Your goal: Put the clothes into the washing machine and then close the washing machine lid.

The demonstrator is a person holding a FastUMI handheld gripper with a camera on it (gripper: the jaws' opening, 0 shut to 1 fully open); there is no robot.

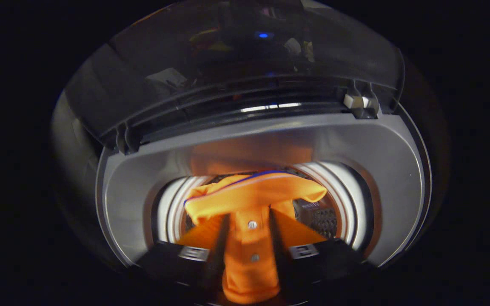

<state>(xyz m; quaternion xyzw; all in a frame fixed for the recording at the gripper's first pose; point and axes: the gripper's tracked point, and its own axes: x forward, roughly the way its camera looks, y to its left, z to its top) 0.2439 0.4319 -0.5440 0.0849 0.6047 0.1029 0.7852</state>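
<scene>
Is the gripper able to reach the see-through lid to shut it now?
Probably not yet: the gripper is shut on the orange buttoned shirt over the drum, and the raised see-through lid lies beyond.

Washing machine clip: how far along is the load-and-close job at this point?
Done: the lid stands raised and the orange shirt has been brought over the drum opening. In hand: the claw grips the shirt's buttoned strip between its fingers, and the fabric hangs at the drum's mouth. Left: release the shirt into the drum, then lower the lid.
</scene>
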